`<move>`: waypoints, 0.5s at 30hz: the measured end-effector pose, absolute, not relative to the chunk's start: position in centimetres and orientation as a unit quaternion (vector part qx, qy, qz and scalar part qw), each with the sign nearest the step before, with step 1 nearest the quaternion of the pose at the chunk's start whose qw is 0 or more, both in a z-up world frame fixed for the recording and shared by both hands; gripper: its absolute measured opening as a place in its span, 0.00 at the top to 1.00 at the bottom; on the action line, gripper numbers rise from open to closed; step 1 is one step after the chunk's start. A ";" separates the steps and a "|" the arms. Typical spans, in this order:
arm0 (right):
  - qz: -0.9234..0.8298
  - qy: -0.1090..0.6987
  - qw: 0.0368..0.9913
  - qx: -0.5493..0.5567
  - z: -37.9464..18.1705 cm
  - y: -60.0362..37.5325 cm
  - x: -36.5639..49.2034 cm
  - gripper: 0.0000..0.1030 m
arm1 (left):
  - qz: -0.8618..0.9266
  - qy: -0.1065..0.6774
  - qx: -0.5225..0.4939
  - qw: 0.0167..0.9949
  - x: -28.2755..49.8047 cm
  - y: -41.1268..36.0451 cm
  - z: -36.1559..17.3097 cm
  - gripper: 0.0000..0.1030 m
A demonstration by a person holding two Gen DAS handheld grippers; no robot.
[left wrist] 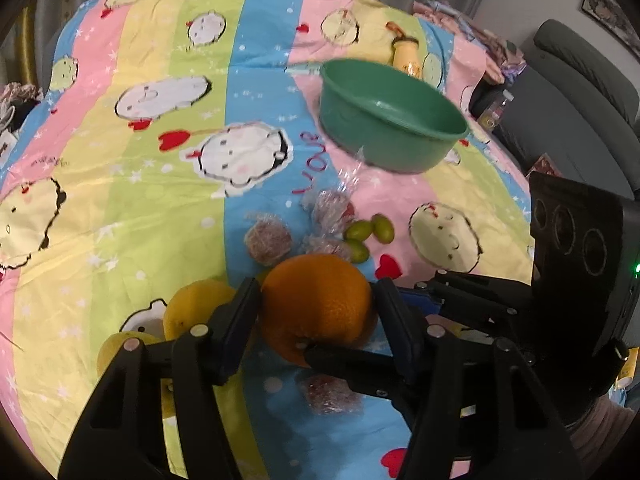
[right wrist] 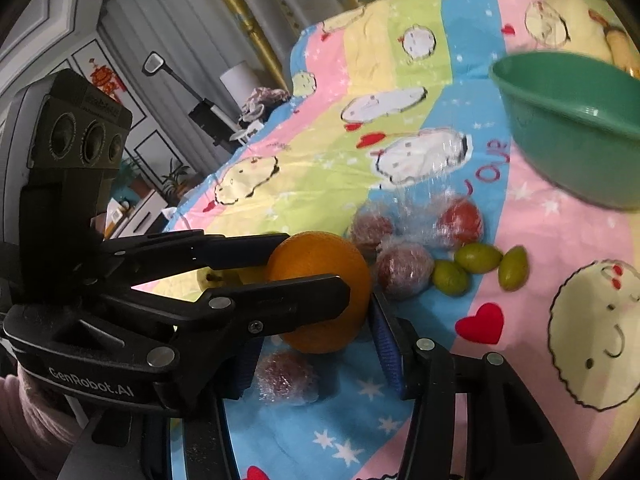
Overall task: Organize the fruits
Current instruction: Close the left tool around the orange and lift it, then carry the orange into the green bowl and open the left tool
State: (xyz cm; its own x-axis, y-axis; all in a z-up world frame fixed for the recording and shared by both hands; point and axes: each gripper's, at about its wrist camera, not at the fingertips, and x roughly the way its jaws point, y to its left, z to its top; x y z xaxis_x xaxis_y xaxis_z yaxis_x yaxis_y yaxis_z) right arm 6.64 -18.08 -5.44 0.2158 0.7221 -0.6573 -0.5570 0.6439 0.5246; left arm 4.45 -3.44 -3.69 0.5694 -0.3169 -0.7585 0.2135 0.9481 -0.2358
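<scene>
A bed covered by a striped cartoon sheet carried a green bowl, three green grapes, several plastic-wrapped red fruits, two yellow fruits and a yellow bottle beyond the bowl.

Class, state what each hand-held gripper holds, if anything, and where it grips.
The left hand-held gripper clamps the orange across its sides. The right one holds nothing.

Cartoon-print tablecloth; yellow bottle; grey sofa.
</scene>
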 end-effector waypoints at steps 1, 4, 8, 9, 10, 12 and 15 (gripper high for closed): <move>0.413 0.463 0.780 0.086 -5.0 -18.2 6.6 0.49 | -0.151 0.430 -0.059 0.888 4.2 -3.5 -3.2 0.42; 0.414 0.444 0.791 0.082 -3.6 -18.8 6.5 0.49 | -0.157 0.412 -0.056 0.896 4.0 -4.0 -2.0 0.42; 0.401 0.427 0.806 0.085 -2.3 -19.7 7.1 0.49 | -0.168 0.407 -0.053 0.896 5.2 -4.8 -0.7 0.42; 0.398 0.424 0.808 0.091 -2.1 -20.1 7.4 0.49 | -0.170 0.406 -0.052 0.897 5.5 -5.0 -0.4 0.42; 0.395 0.421 0.811 0.095 -1.9 -20.4 7.7 0.49 | -0.173 0.401 -0.049 0.898 5.9 -5.4 0.1 0.42; 0.389 0.413 0.817 0.102 -1.3 -21.2 8.1 0.49 | -0.178 0.394 -0.044 0.901 6.4 -6.0 0.7 0.42; 0.378 0.401 0.827 0.109 -0.6 -22.4 9.0 0.49 | -0.188 0.385 -0.040 0.903 7.7 -7.3 1.8 0.42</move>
